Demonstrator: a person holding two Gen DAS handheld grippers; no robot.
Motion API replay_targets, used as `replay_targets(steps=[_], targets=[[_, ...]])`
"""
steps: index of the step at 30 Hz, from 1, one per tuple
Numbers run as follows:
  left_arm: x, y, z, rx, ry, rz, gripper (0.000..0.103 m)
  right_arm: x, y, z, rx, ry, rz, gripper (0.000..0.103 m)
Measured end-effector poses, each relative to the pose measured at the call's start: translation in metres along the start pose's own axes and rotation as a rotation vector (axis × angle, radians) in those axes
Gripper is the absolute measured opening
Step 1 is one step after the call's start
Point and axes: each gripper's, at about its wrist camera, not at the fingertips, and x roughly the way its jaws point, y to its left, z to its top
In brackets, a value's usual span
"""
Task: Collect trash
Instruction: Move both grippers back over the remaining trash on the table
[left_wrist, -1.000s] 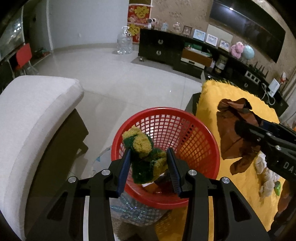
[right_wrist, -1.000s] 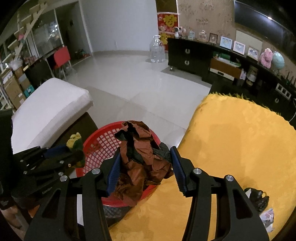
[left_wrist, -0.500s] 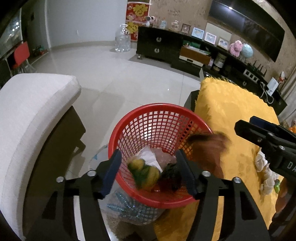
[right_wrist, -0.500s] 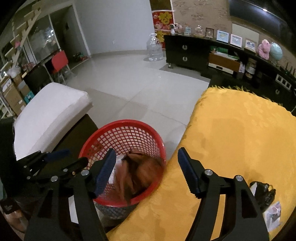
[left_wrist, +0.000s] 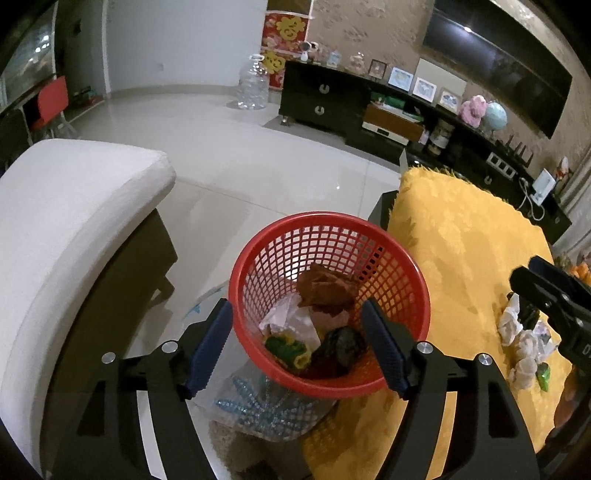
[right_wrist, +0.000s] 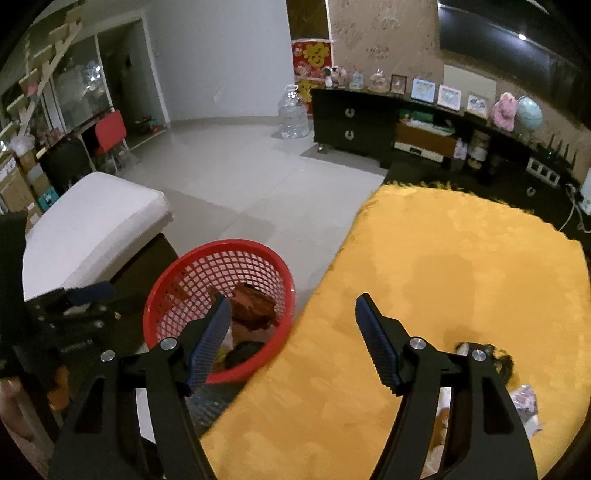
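Trash is now in the red plastic mesh basket (left_wrist: 328, 295): the green-yellow sponge (left_wrist: 288, 349) and crumpled brown wrapper (left_wrist: 325, 293) have both dropped from the tongs. Left gripper (left_wrist: 297, 347) jaws opening, nothing between them; right gripper (right_wrist: 291, 341) spread, empty, shifted over the yellow fringed tablecloth (right_wrist: 461, 266). Farther right, white crumpled scraps (left_wrist: 517, 343) remain, likely the next pickup.
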Motion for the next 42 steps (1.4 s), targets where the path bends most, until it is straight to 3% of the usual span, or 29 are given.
replay_targets(steps=[10,20,32,42], targets=[[-0.021,-0.010,-0.009,0.021,-0.035,0.000,0.070,-0.044,-0.034,-0.034,0.008,-0.054,-0.118,0.073],[-0.028,-0.042,-0.020,0.076,-0.028,-0.040,0.070,-0.081,-0.092,-0.087,0.074,-0.032,-0.259,0.073],[-0.020,-0.113,-0.042,0.200,0.029,-0.109,0.070,-0.117,-0.157,-0.155,0.203,0.010,-0.388,0.073],[-0.014,-0.178,-0.061,0.322,0.060,-0.160,0.072,-0.133,-0.181,-0.175,0.263,-0.013,-0.421,0.073]])
